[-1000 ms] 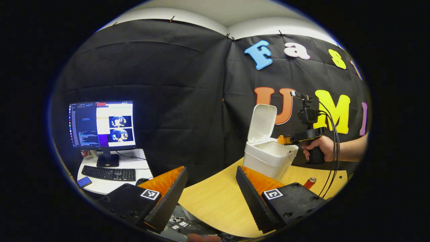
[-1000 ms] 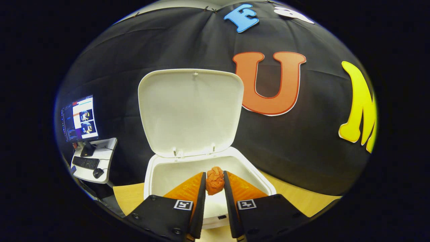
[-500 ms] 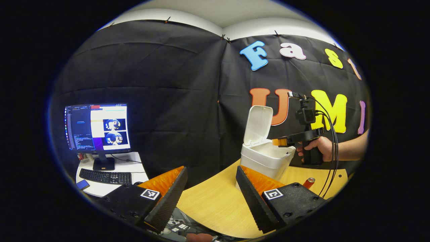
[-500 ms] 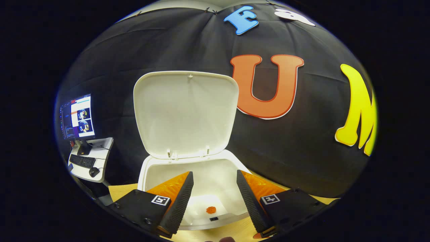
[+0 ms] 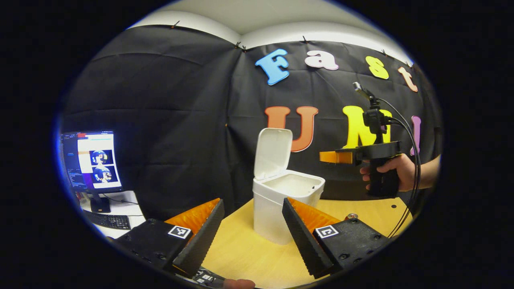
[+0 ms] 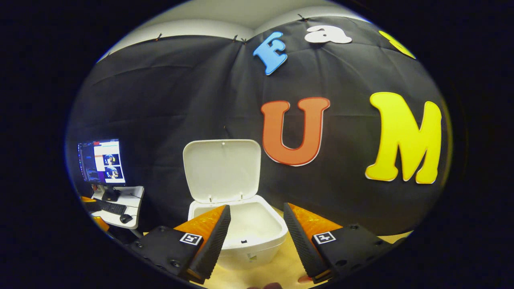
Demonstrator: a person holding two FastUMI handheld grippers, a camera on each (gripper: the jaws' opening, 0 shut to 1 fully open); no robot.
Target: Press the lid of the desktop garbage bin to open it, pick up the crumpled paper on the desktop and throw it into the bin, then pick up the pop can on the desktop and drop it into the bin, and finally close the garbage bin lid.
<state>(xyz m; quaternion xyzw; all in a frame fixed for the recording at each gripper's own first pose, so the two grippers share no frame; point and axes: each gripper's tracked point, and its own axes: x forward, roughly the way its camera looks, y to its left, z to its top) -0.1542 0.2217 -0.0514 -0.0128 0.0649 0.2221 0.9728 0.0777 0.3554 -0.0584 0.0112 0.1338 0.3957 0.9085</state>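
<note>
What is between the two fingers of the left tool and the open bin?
In the left gripper view, bare wooden tabletop lies between the left tool and the white bin.

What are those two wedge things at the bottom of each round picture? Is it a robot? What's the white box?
No robot: a person holds a grabber tool in each hand, and each tool carries a camera looking along its two fingers. Those wedges are the fingers. The left gripper and right gripper are both open and hold nothing. In the left gripper view you also see the hand holding the other tool. The white box is a small garbage bin on a wooden table, its lid standing open. A monitor glows on a side desk.
</note>
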